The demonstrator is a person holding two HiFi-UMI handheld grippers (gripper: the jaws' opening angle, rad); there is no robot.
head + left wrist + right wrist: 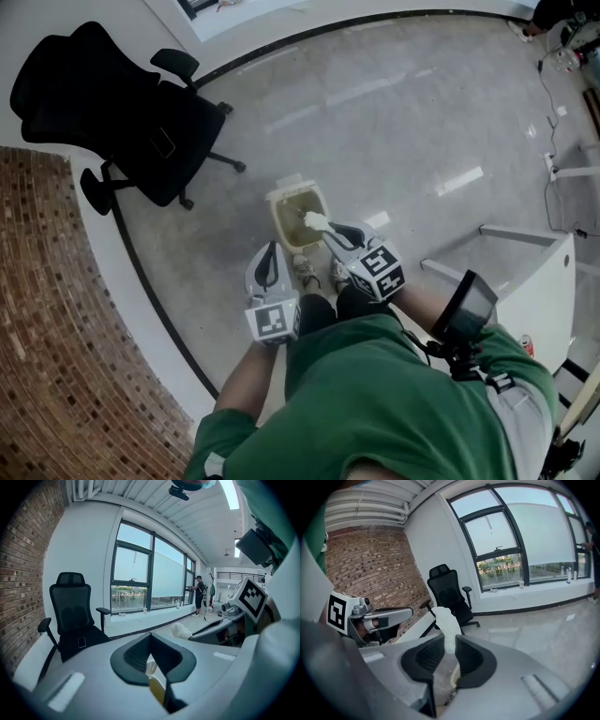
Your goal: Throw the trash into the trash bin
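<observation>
Head view showed the right gripper [326, 232] pinching a paper wad [315, 221] above the trash bin [284, 195], the left gripper [272, 249] pressed together, empty; next, releasing seemed due.

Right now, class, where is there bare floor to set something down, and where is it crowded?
Free: the floor beyond the trash bin, between the office chair and the white table. Crowded: by the bin, with shoes, the left gripper and the right gripper holding white trash.

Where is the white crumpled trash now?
In the head view the white trash is at centre, held in the right gripper's jaws above the open trash bin.
</observation>
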